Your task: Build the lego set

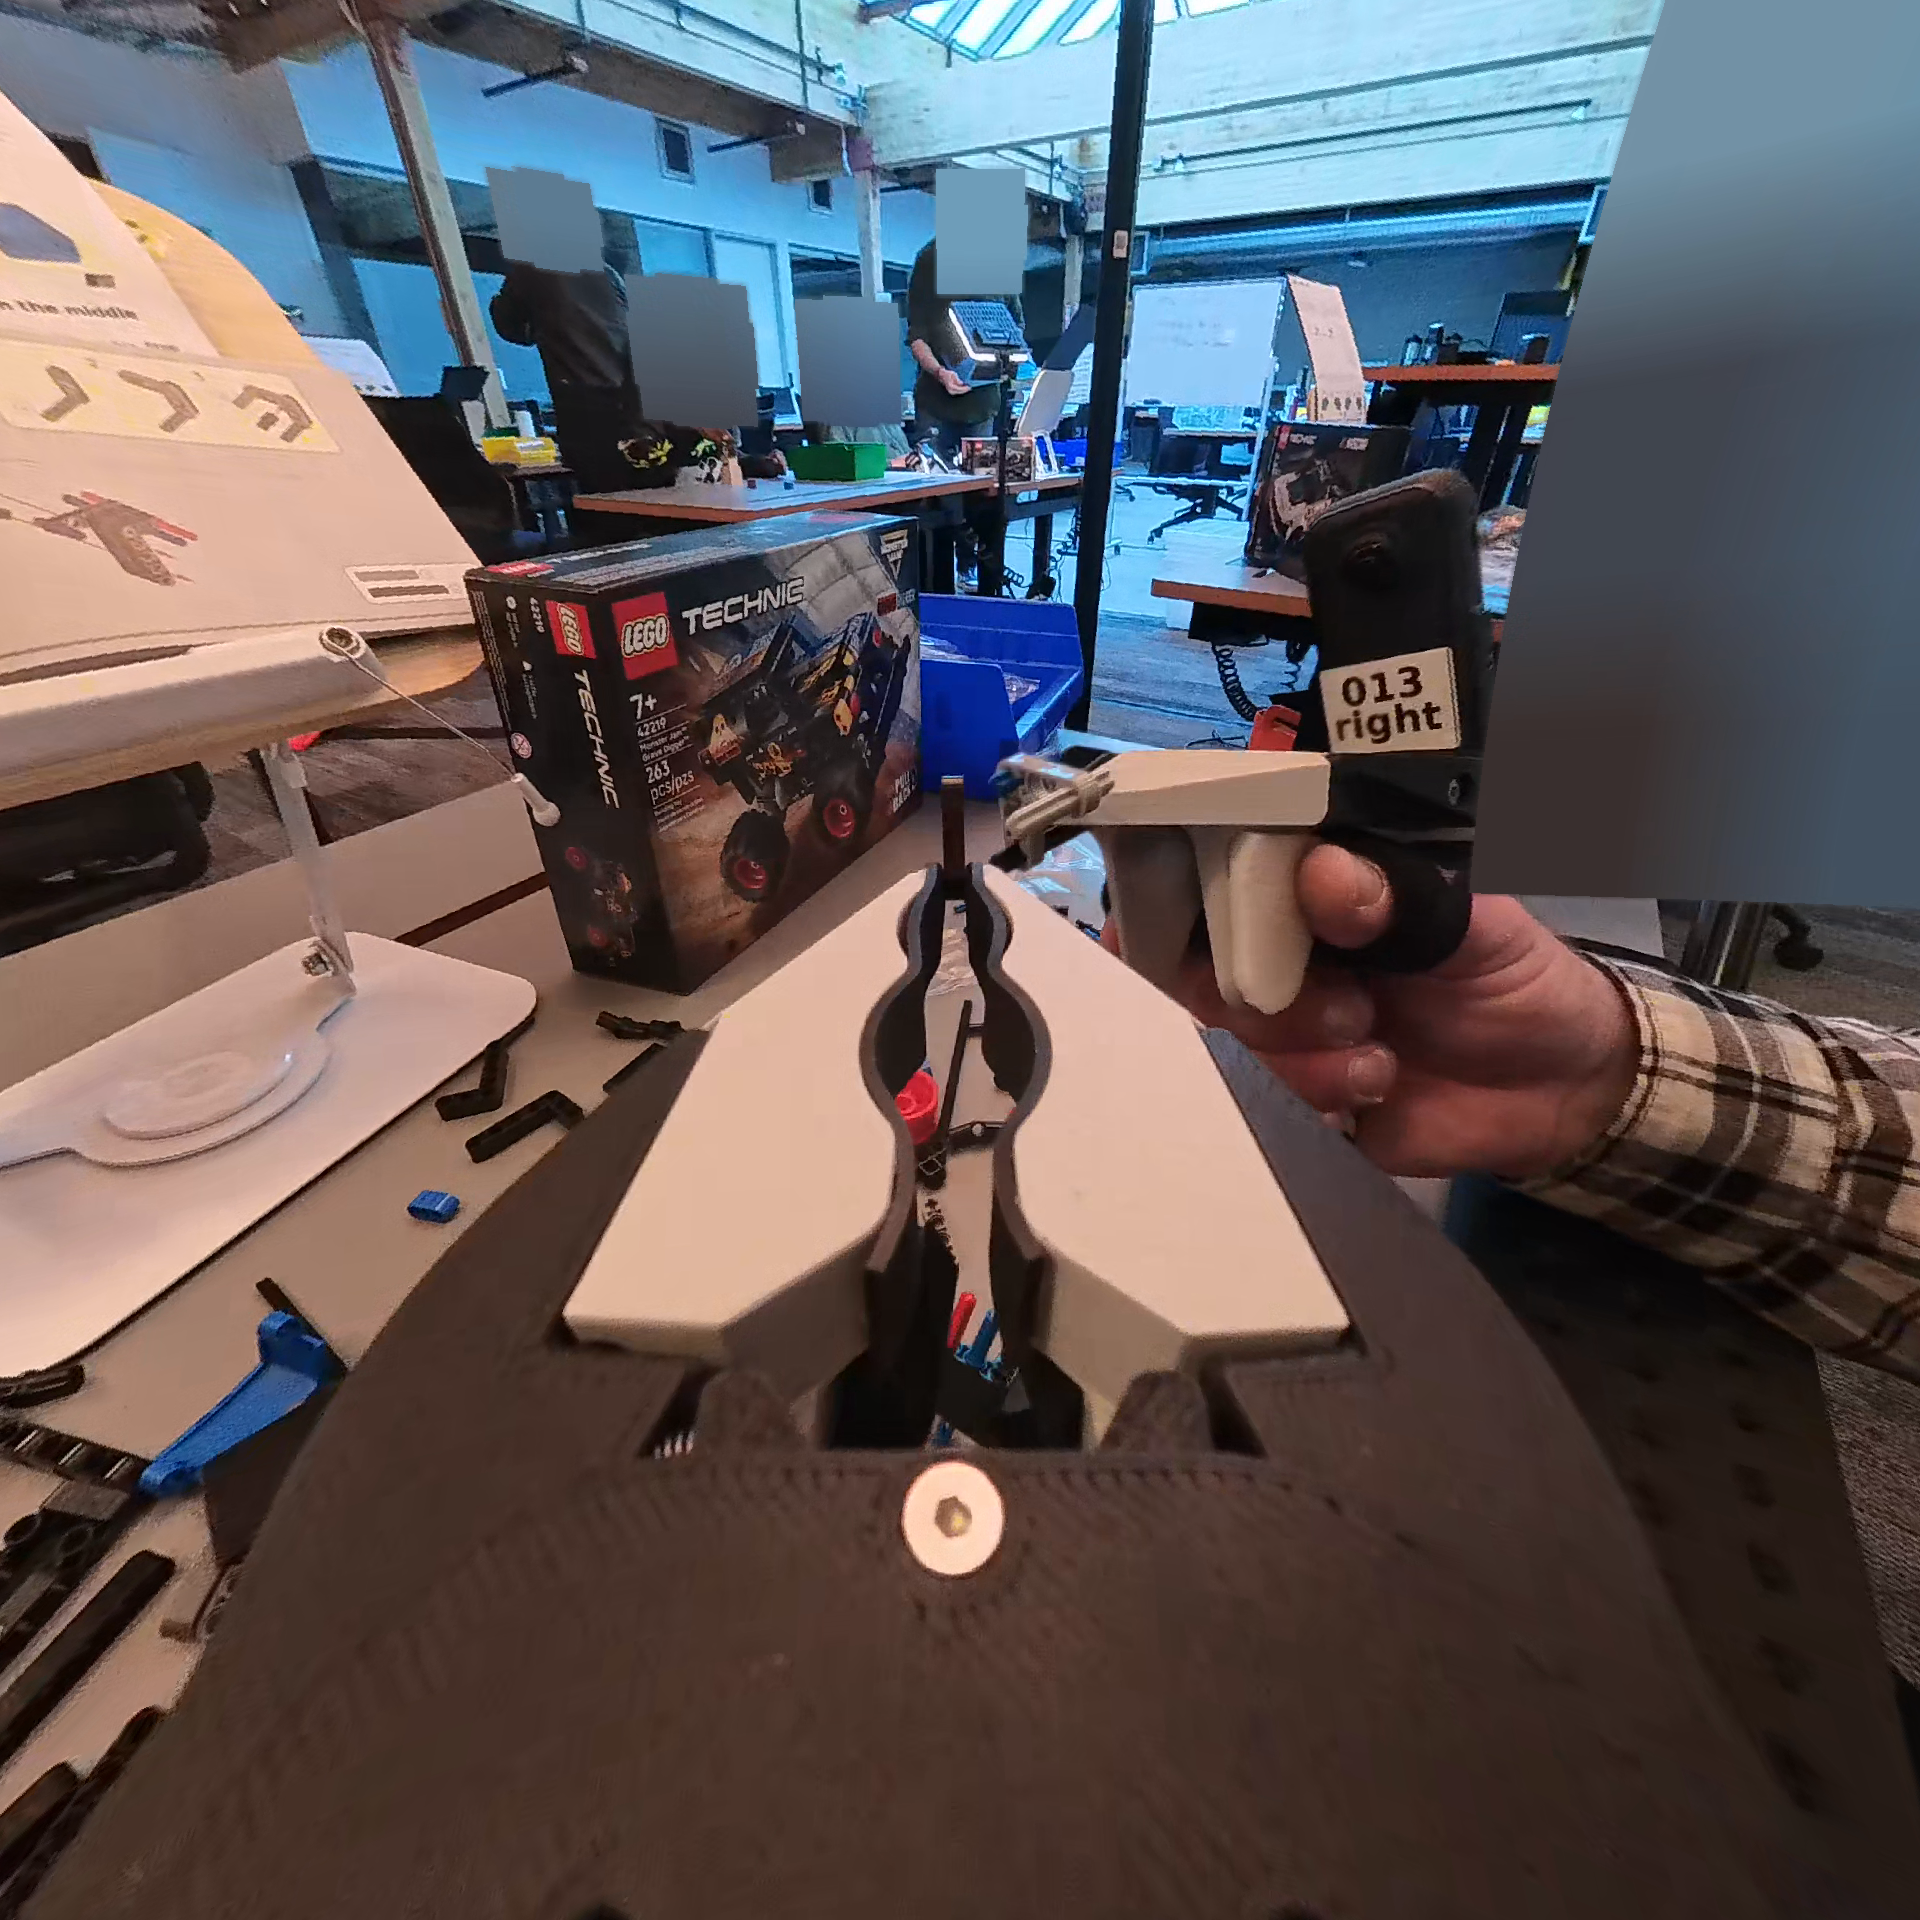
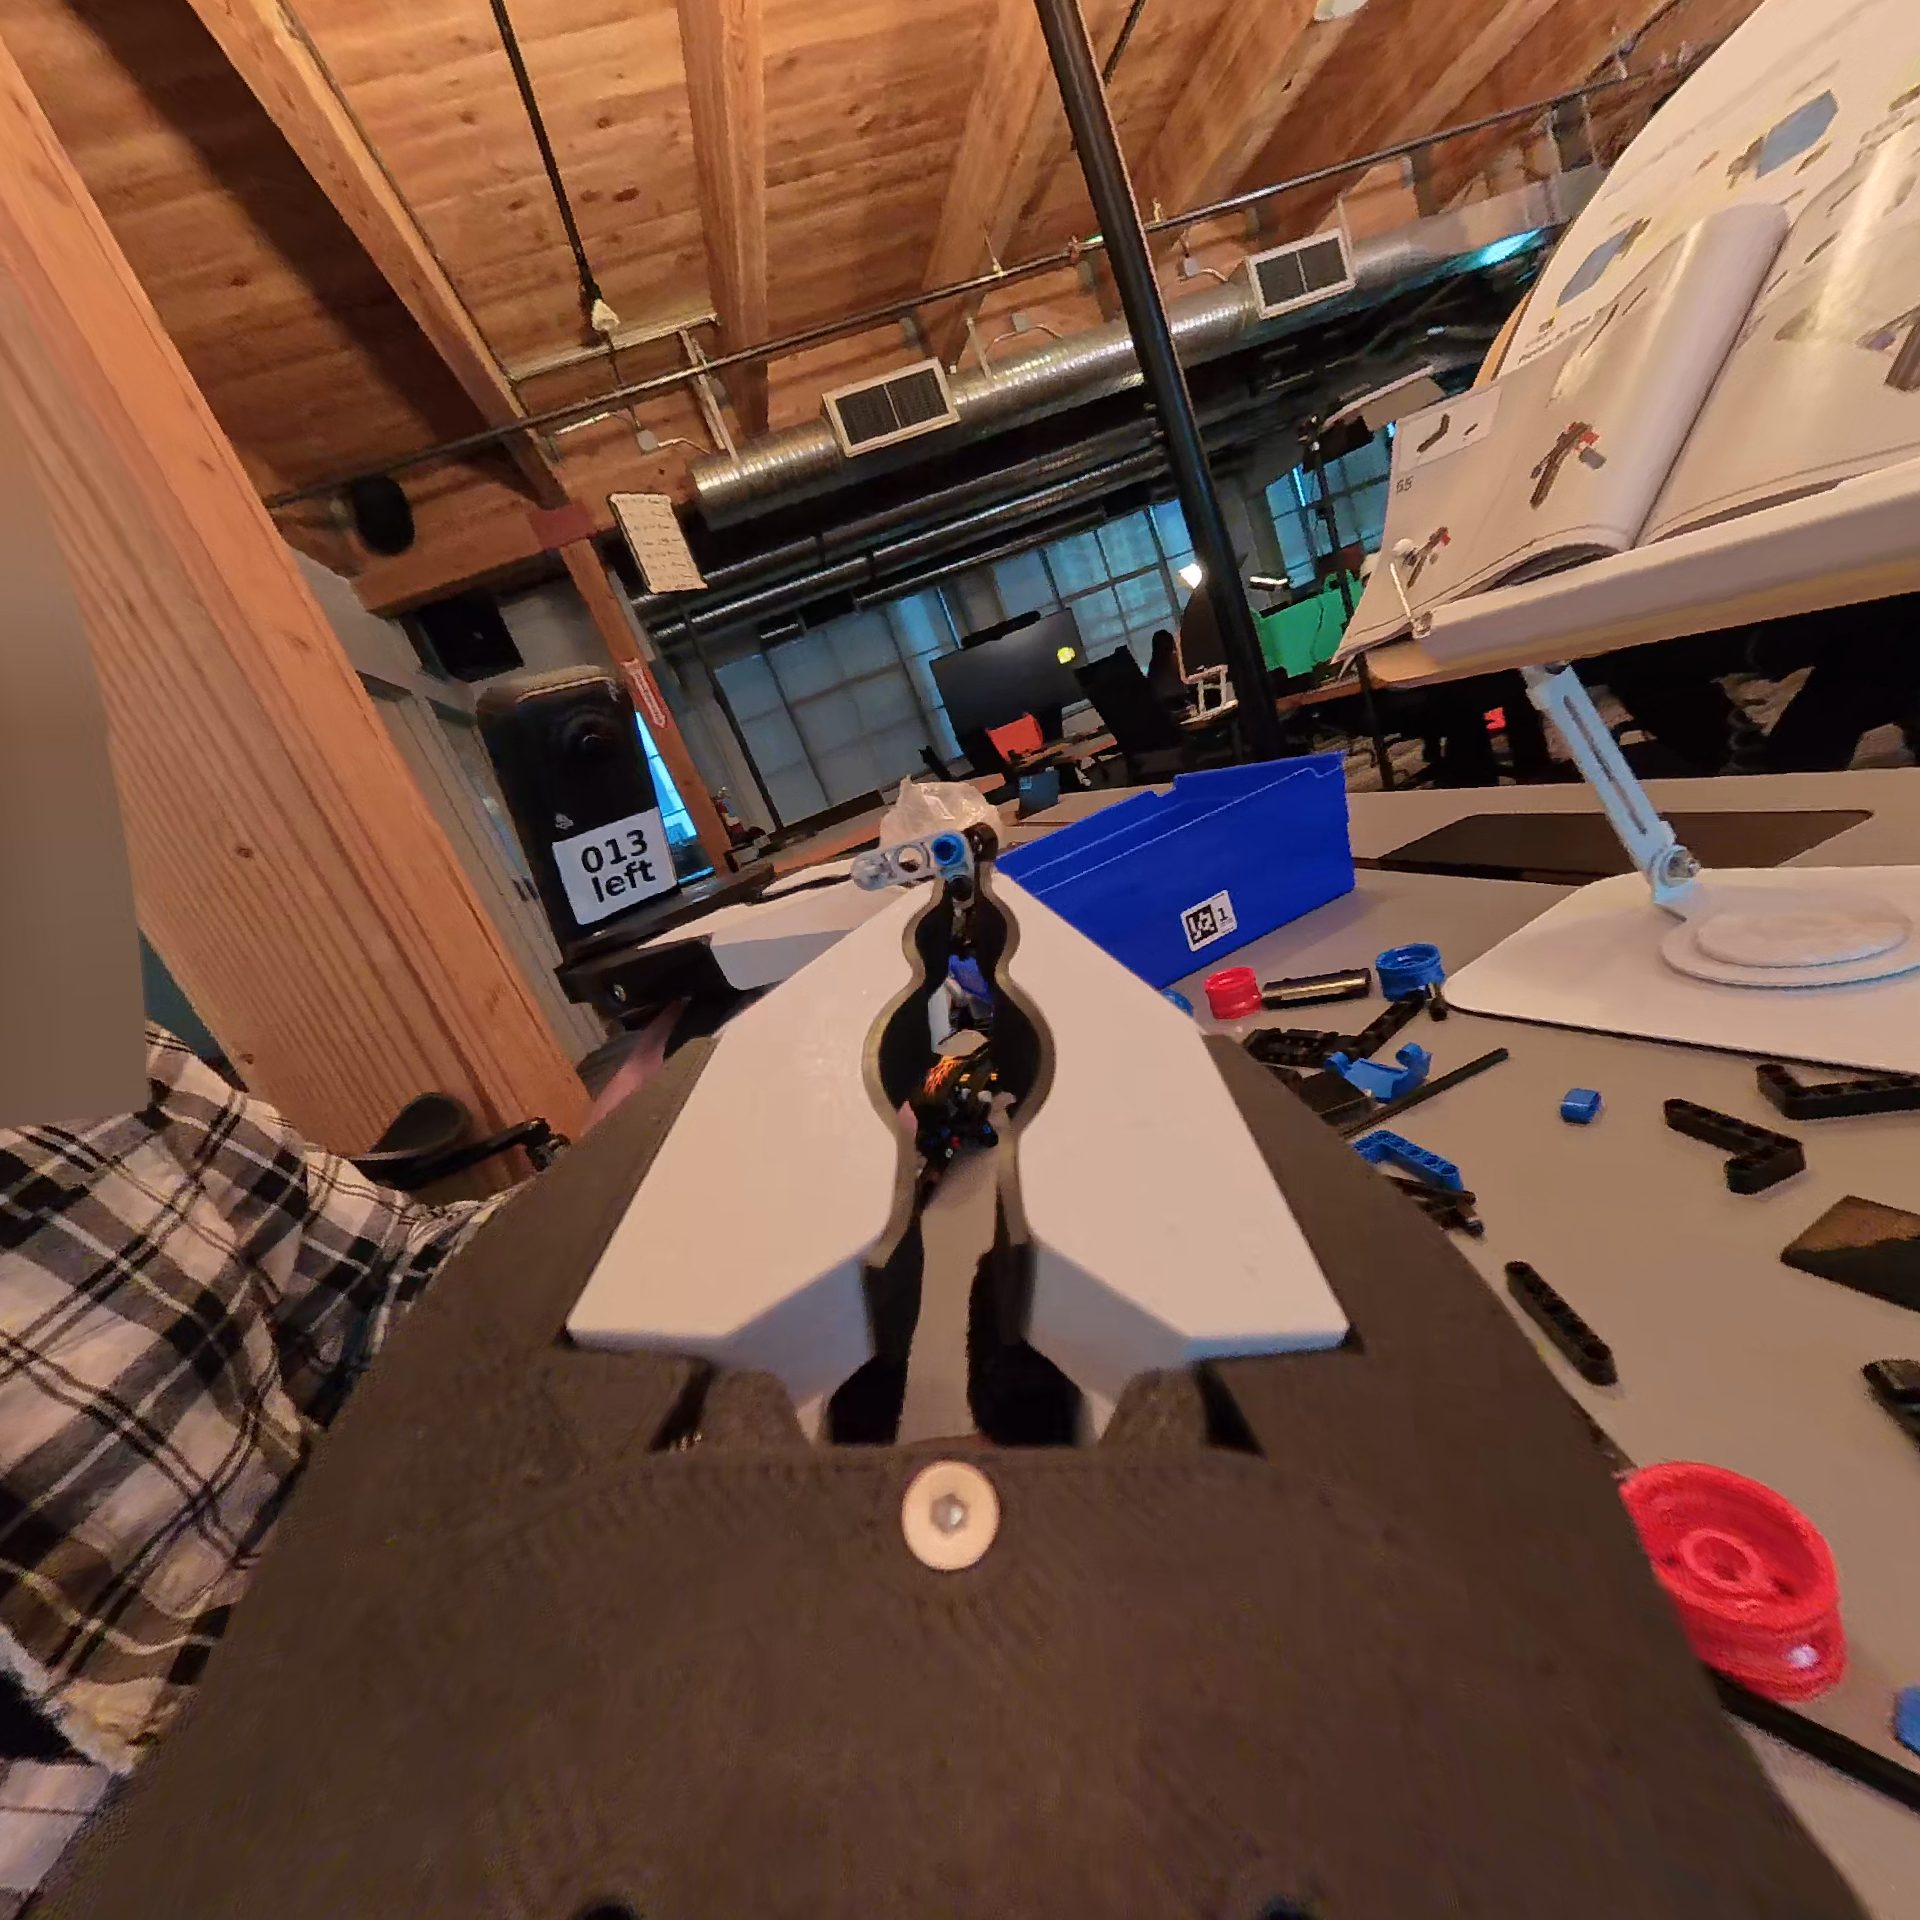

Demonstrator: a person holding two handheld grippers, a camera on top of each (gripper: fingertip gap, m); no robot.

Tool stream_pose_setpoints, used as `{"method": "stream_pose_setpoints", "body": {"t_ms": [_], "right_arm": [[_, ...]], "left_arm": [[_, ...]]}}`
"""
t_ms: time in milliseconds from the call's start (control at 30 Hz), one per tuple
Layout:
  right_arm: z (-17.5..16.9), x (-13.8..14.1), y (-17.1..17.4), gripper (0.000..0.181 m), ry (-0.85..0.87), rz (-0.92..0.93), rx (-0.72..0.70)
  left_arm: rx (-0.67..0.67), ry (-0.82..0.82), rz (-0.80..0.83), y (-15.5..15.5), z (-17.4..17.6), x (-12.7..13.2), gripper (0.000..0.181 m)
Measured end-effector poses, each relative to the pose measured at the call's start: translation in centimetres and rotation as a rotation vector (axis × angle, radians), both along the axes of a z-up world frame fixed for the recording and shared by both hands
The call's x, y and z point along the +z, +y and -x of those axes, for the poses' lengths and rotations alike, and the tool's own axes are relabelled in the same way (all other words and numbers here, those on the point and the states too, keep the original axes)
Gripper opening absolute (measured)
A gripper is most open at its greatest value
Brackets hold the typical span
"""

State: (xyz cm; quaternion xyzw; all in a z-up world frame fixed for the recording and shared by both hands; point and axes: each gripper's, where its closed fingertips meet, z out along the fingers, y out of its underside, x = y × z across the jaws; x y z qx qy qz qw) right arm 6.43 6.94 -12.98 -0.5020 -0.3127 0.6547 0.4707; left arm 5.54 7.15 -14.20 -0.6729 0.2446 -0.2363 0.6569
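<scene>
In the left wrist view my left gripper [image 1: 954,883] is shut on a thin black axle [image 1: 953,821] that sticks up past its fingertips. My right gripper [image 1: 1023,805], held by a hand in a plaid sleeve, hovers just to the right of the axle, a little apart. It is shut on a small light-grey beam with a blue pin [image 1: 1044,790]. In the right wrist view my right gripper [image 2: 964,896] pinches that grey beam [image 2: 906,862] and a black part at its tips. A white finger [image 2: 790,930] of the left gripper shows to the left.
A lego set box [image 1: 717,727] and a blue bin [image 2: 1195,873] stand behind. An open instruction booklet [image 2: 1714,395] rests on a white stand [image 2: 1714,956]. Loose black beams [image 2: 1735,1143], blue parts [image 2: 1382,1070] and red wheel hubs [image 2: 1735,1579] lie on the grey table. My two grippers' fingertips are within a few centimetres of each other.
</scene>
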Motion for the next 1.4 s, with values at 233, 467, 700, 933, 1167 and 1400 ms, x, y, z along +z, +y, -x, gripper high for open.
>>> {"method": "stream_pose_setpoints", "body": {"t_ms": [233,467,700,933,1167,1400], "right_arm": [[-0.1,0.1,-0.1,0.002,0.019,0.016,0.009],[-0.6,0.6,0.2,0.001,0.083,0.084,0.026],[-0.8,0.7,0.3,0.001,0.096,0.095,0.029],[-0.9,0.9,-0.1,0.002,0.099,0.101,0.070],[-0.8,1.1,-0.9,0.001,0.104,0.102,0.128],[-0.9,1.2,-1.0,0.002,0.109,0.100,0.115]], "left_arm": [[0.015,0.011,-0.042,-0.2,-0.7,0.4,0.002],[0.015,-0.023,-0.049,-0.2,-1.3,0.6,0.002],[0.020,0.002,-0.073,-0.1,-1.6,0.4,0.003],[-0.035,0.043,-0.102,-0.7,-2.0,0.4,0.007],[-0.127,-0.017,-0.094,-1.4,-2.0,0.8,0.005],[-0.149,-0.133,-0.031,-1.5,-1.8,1.0,0.002]]}}
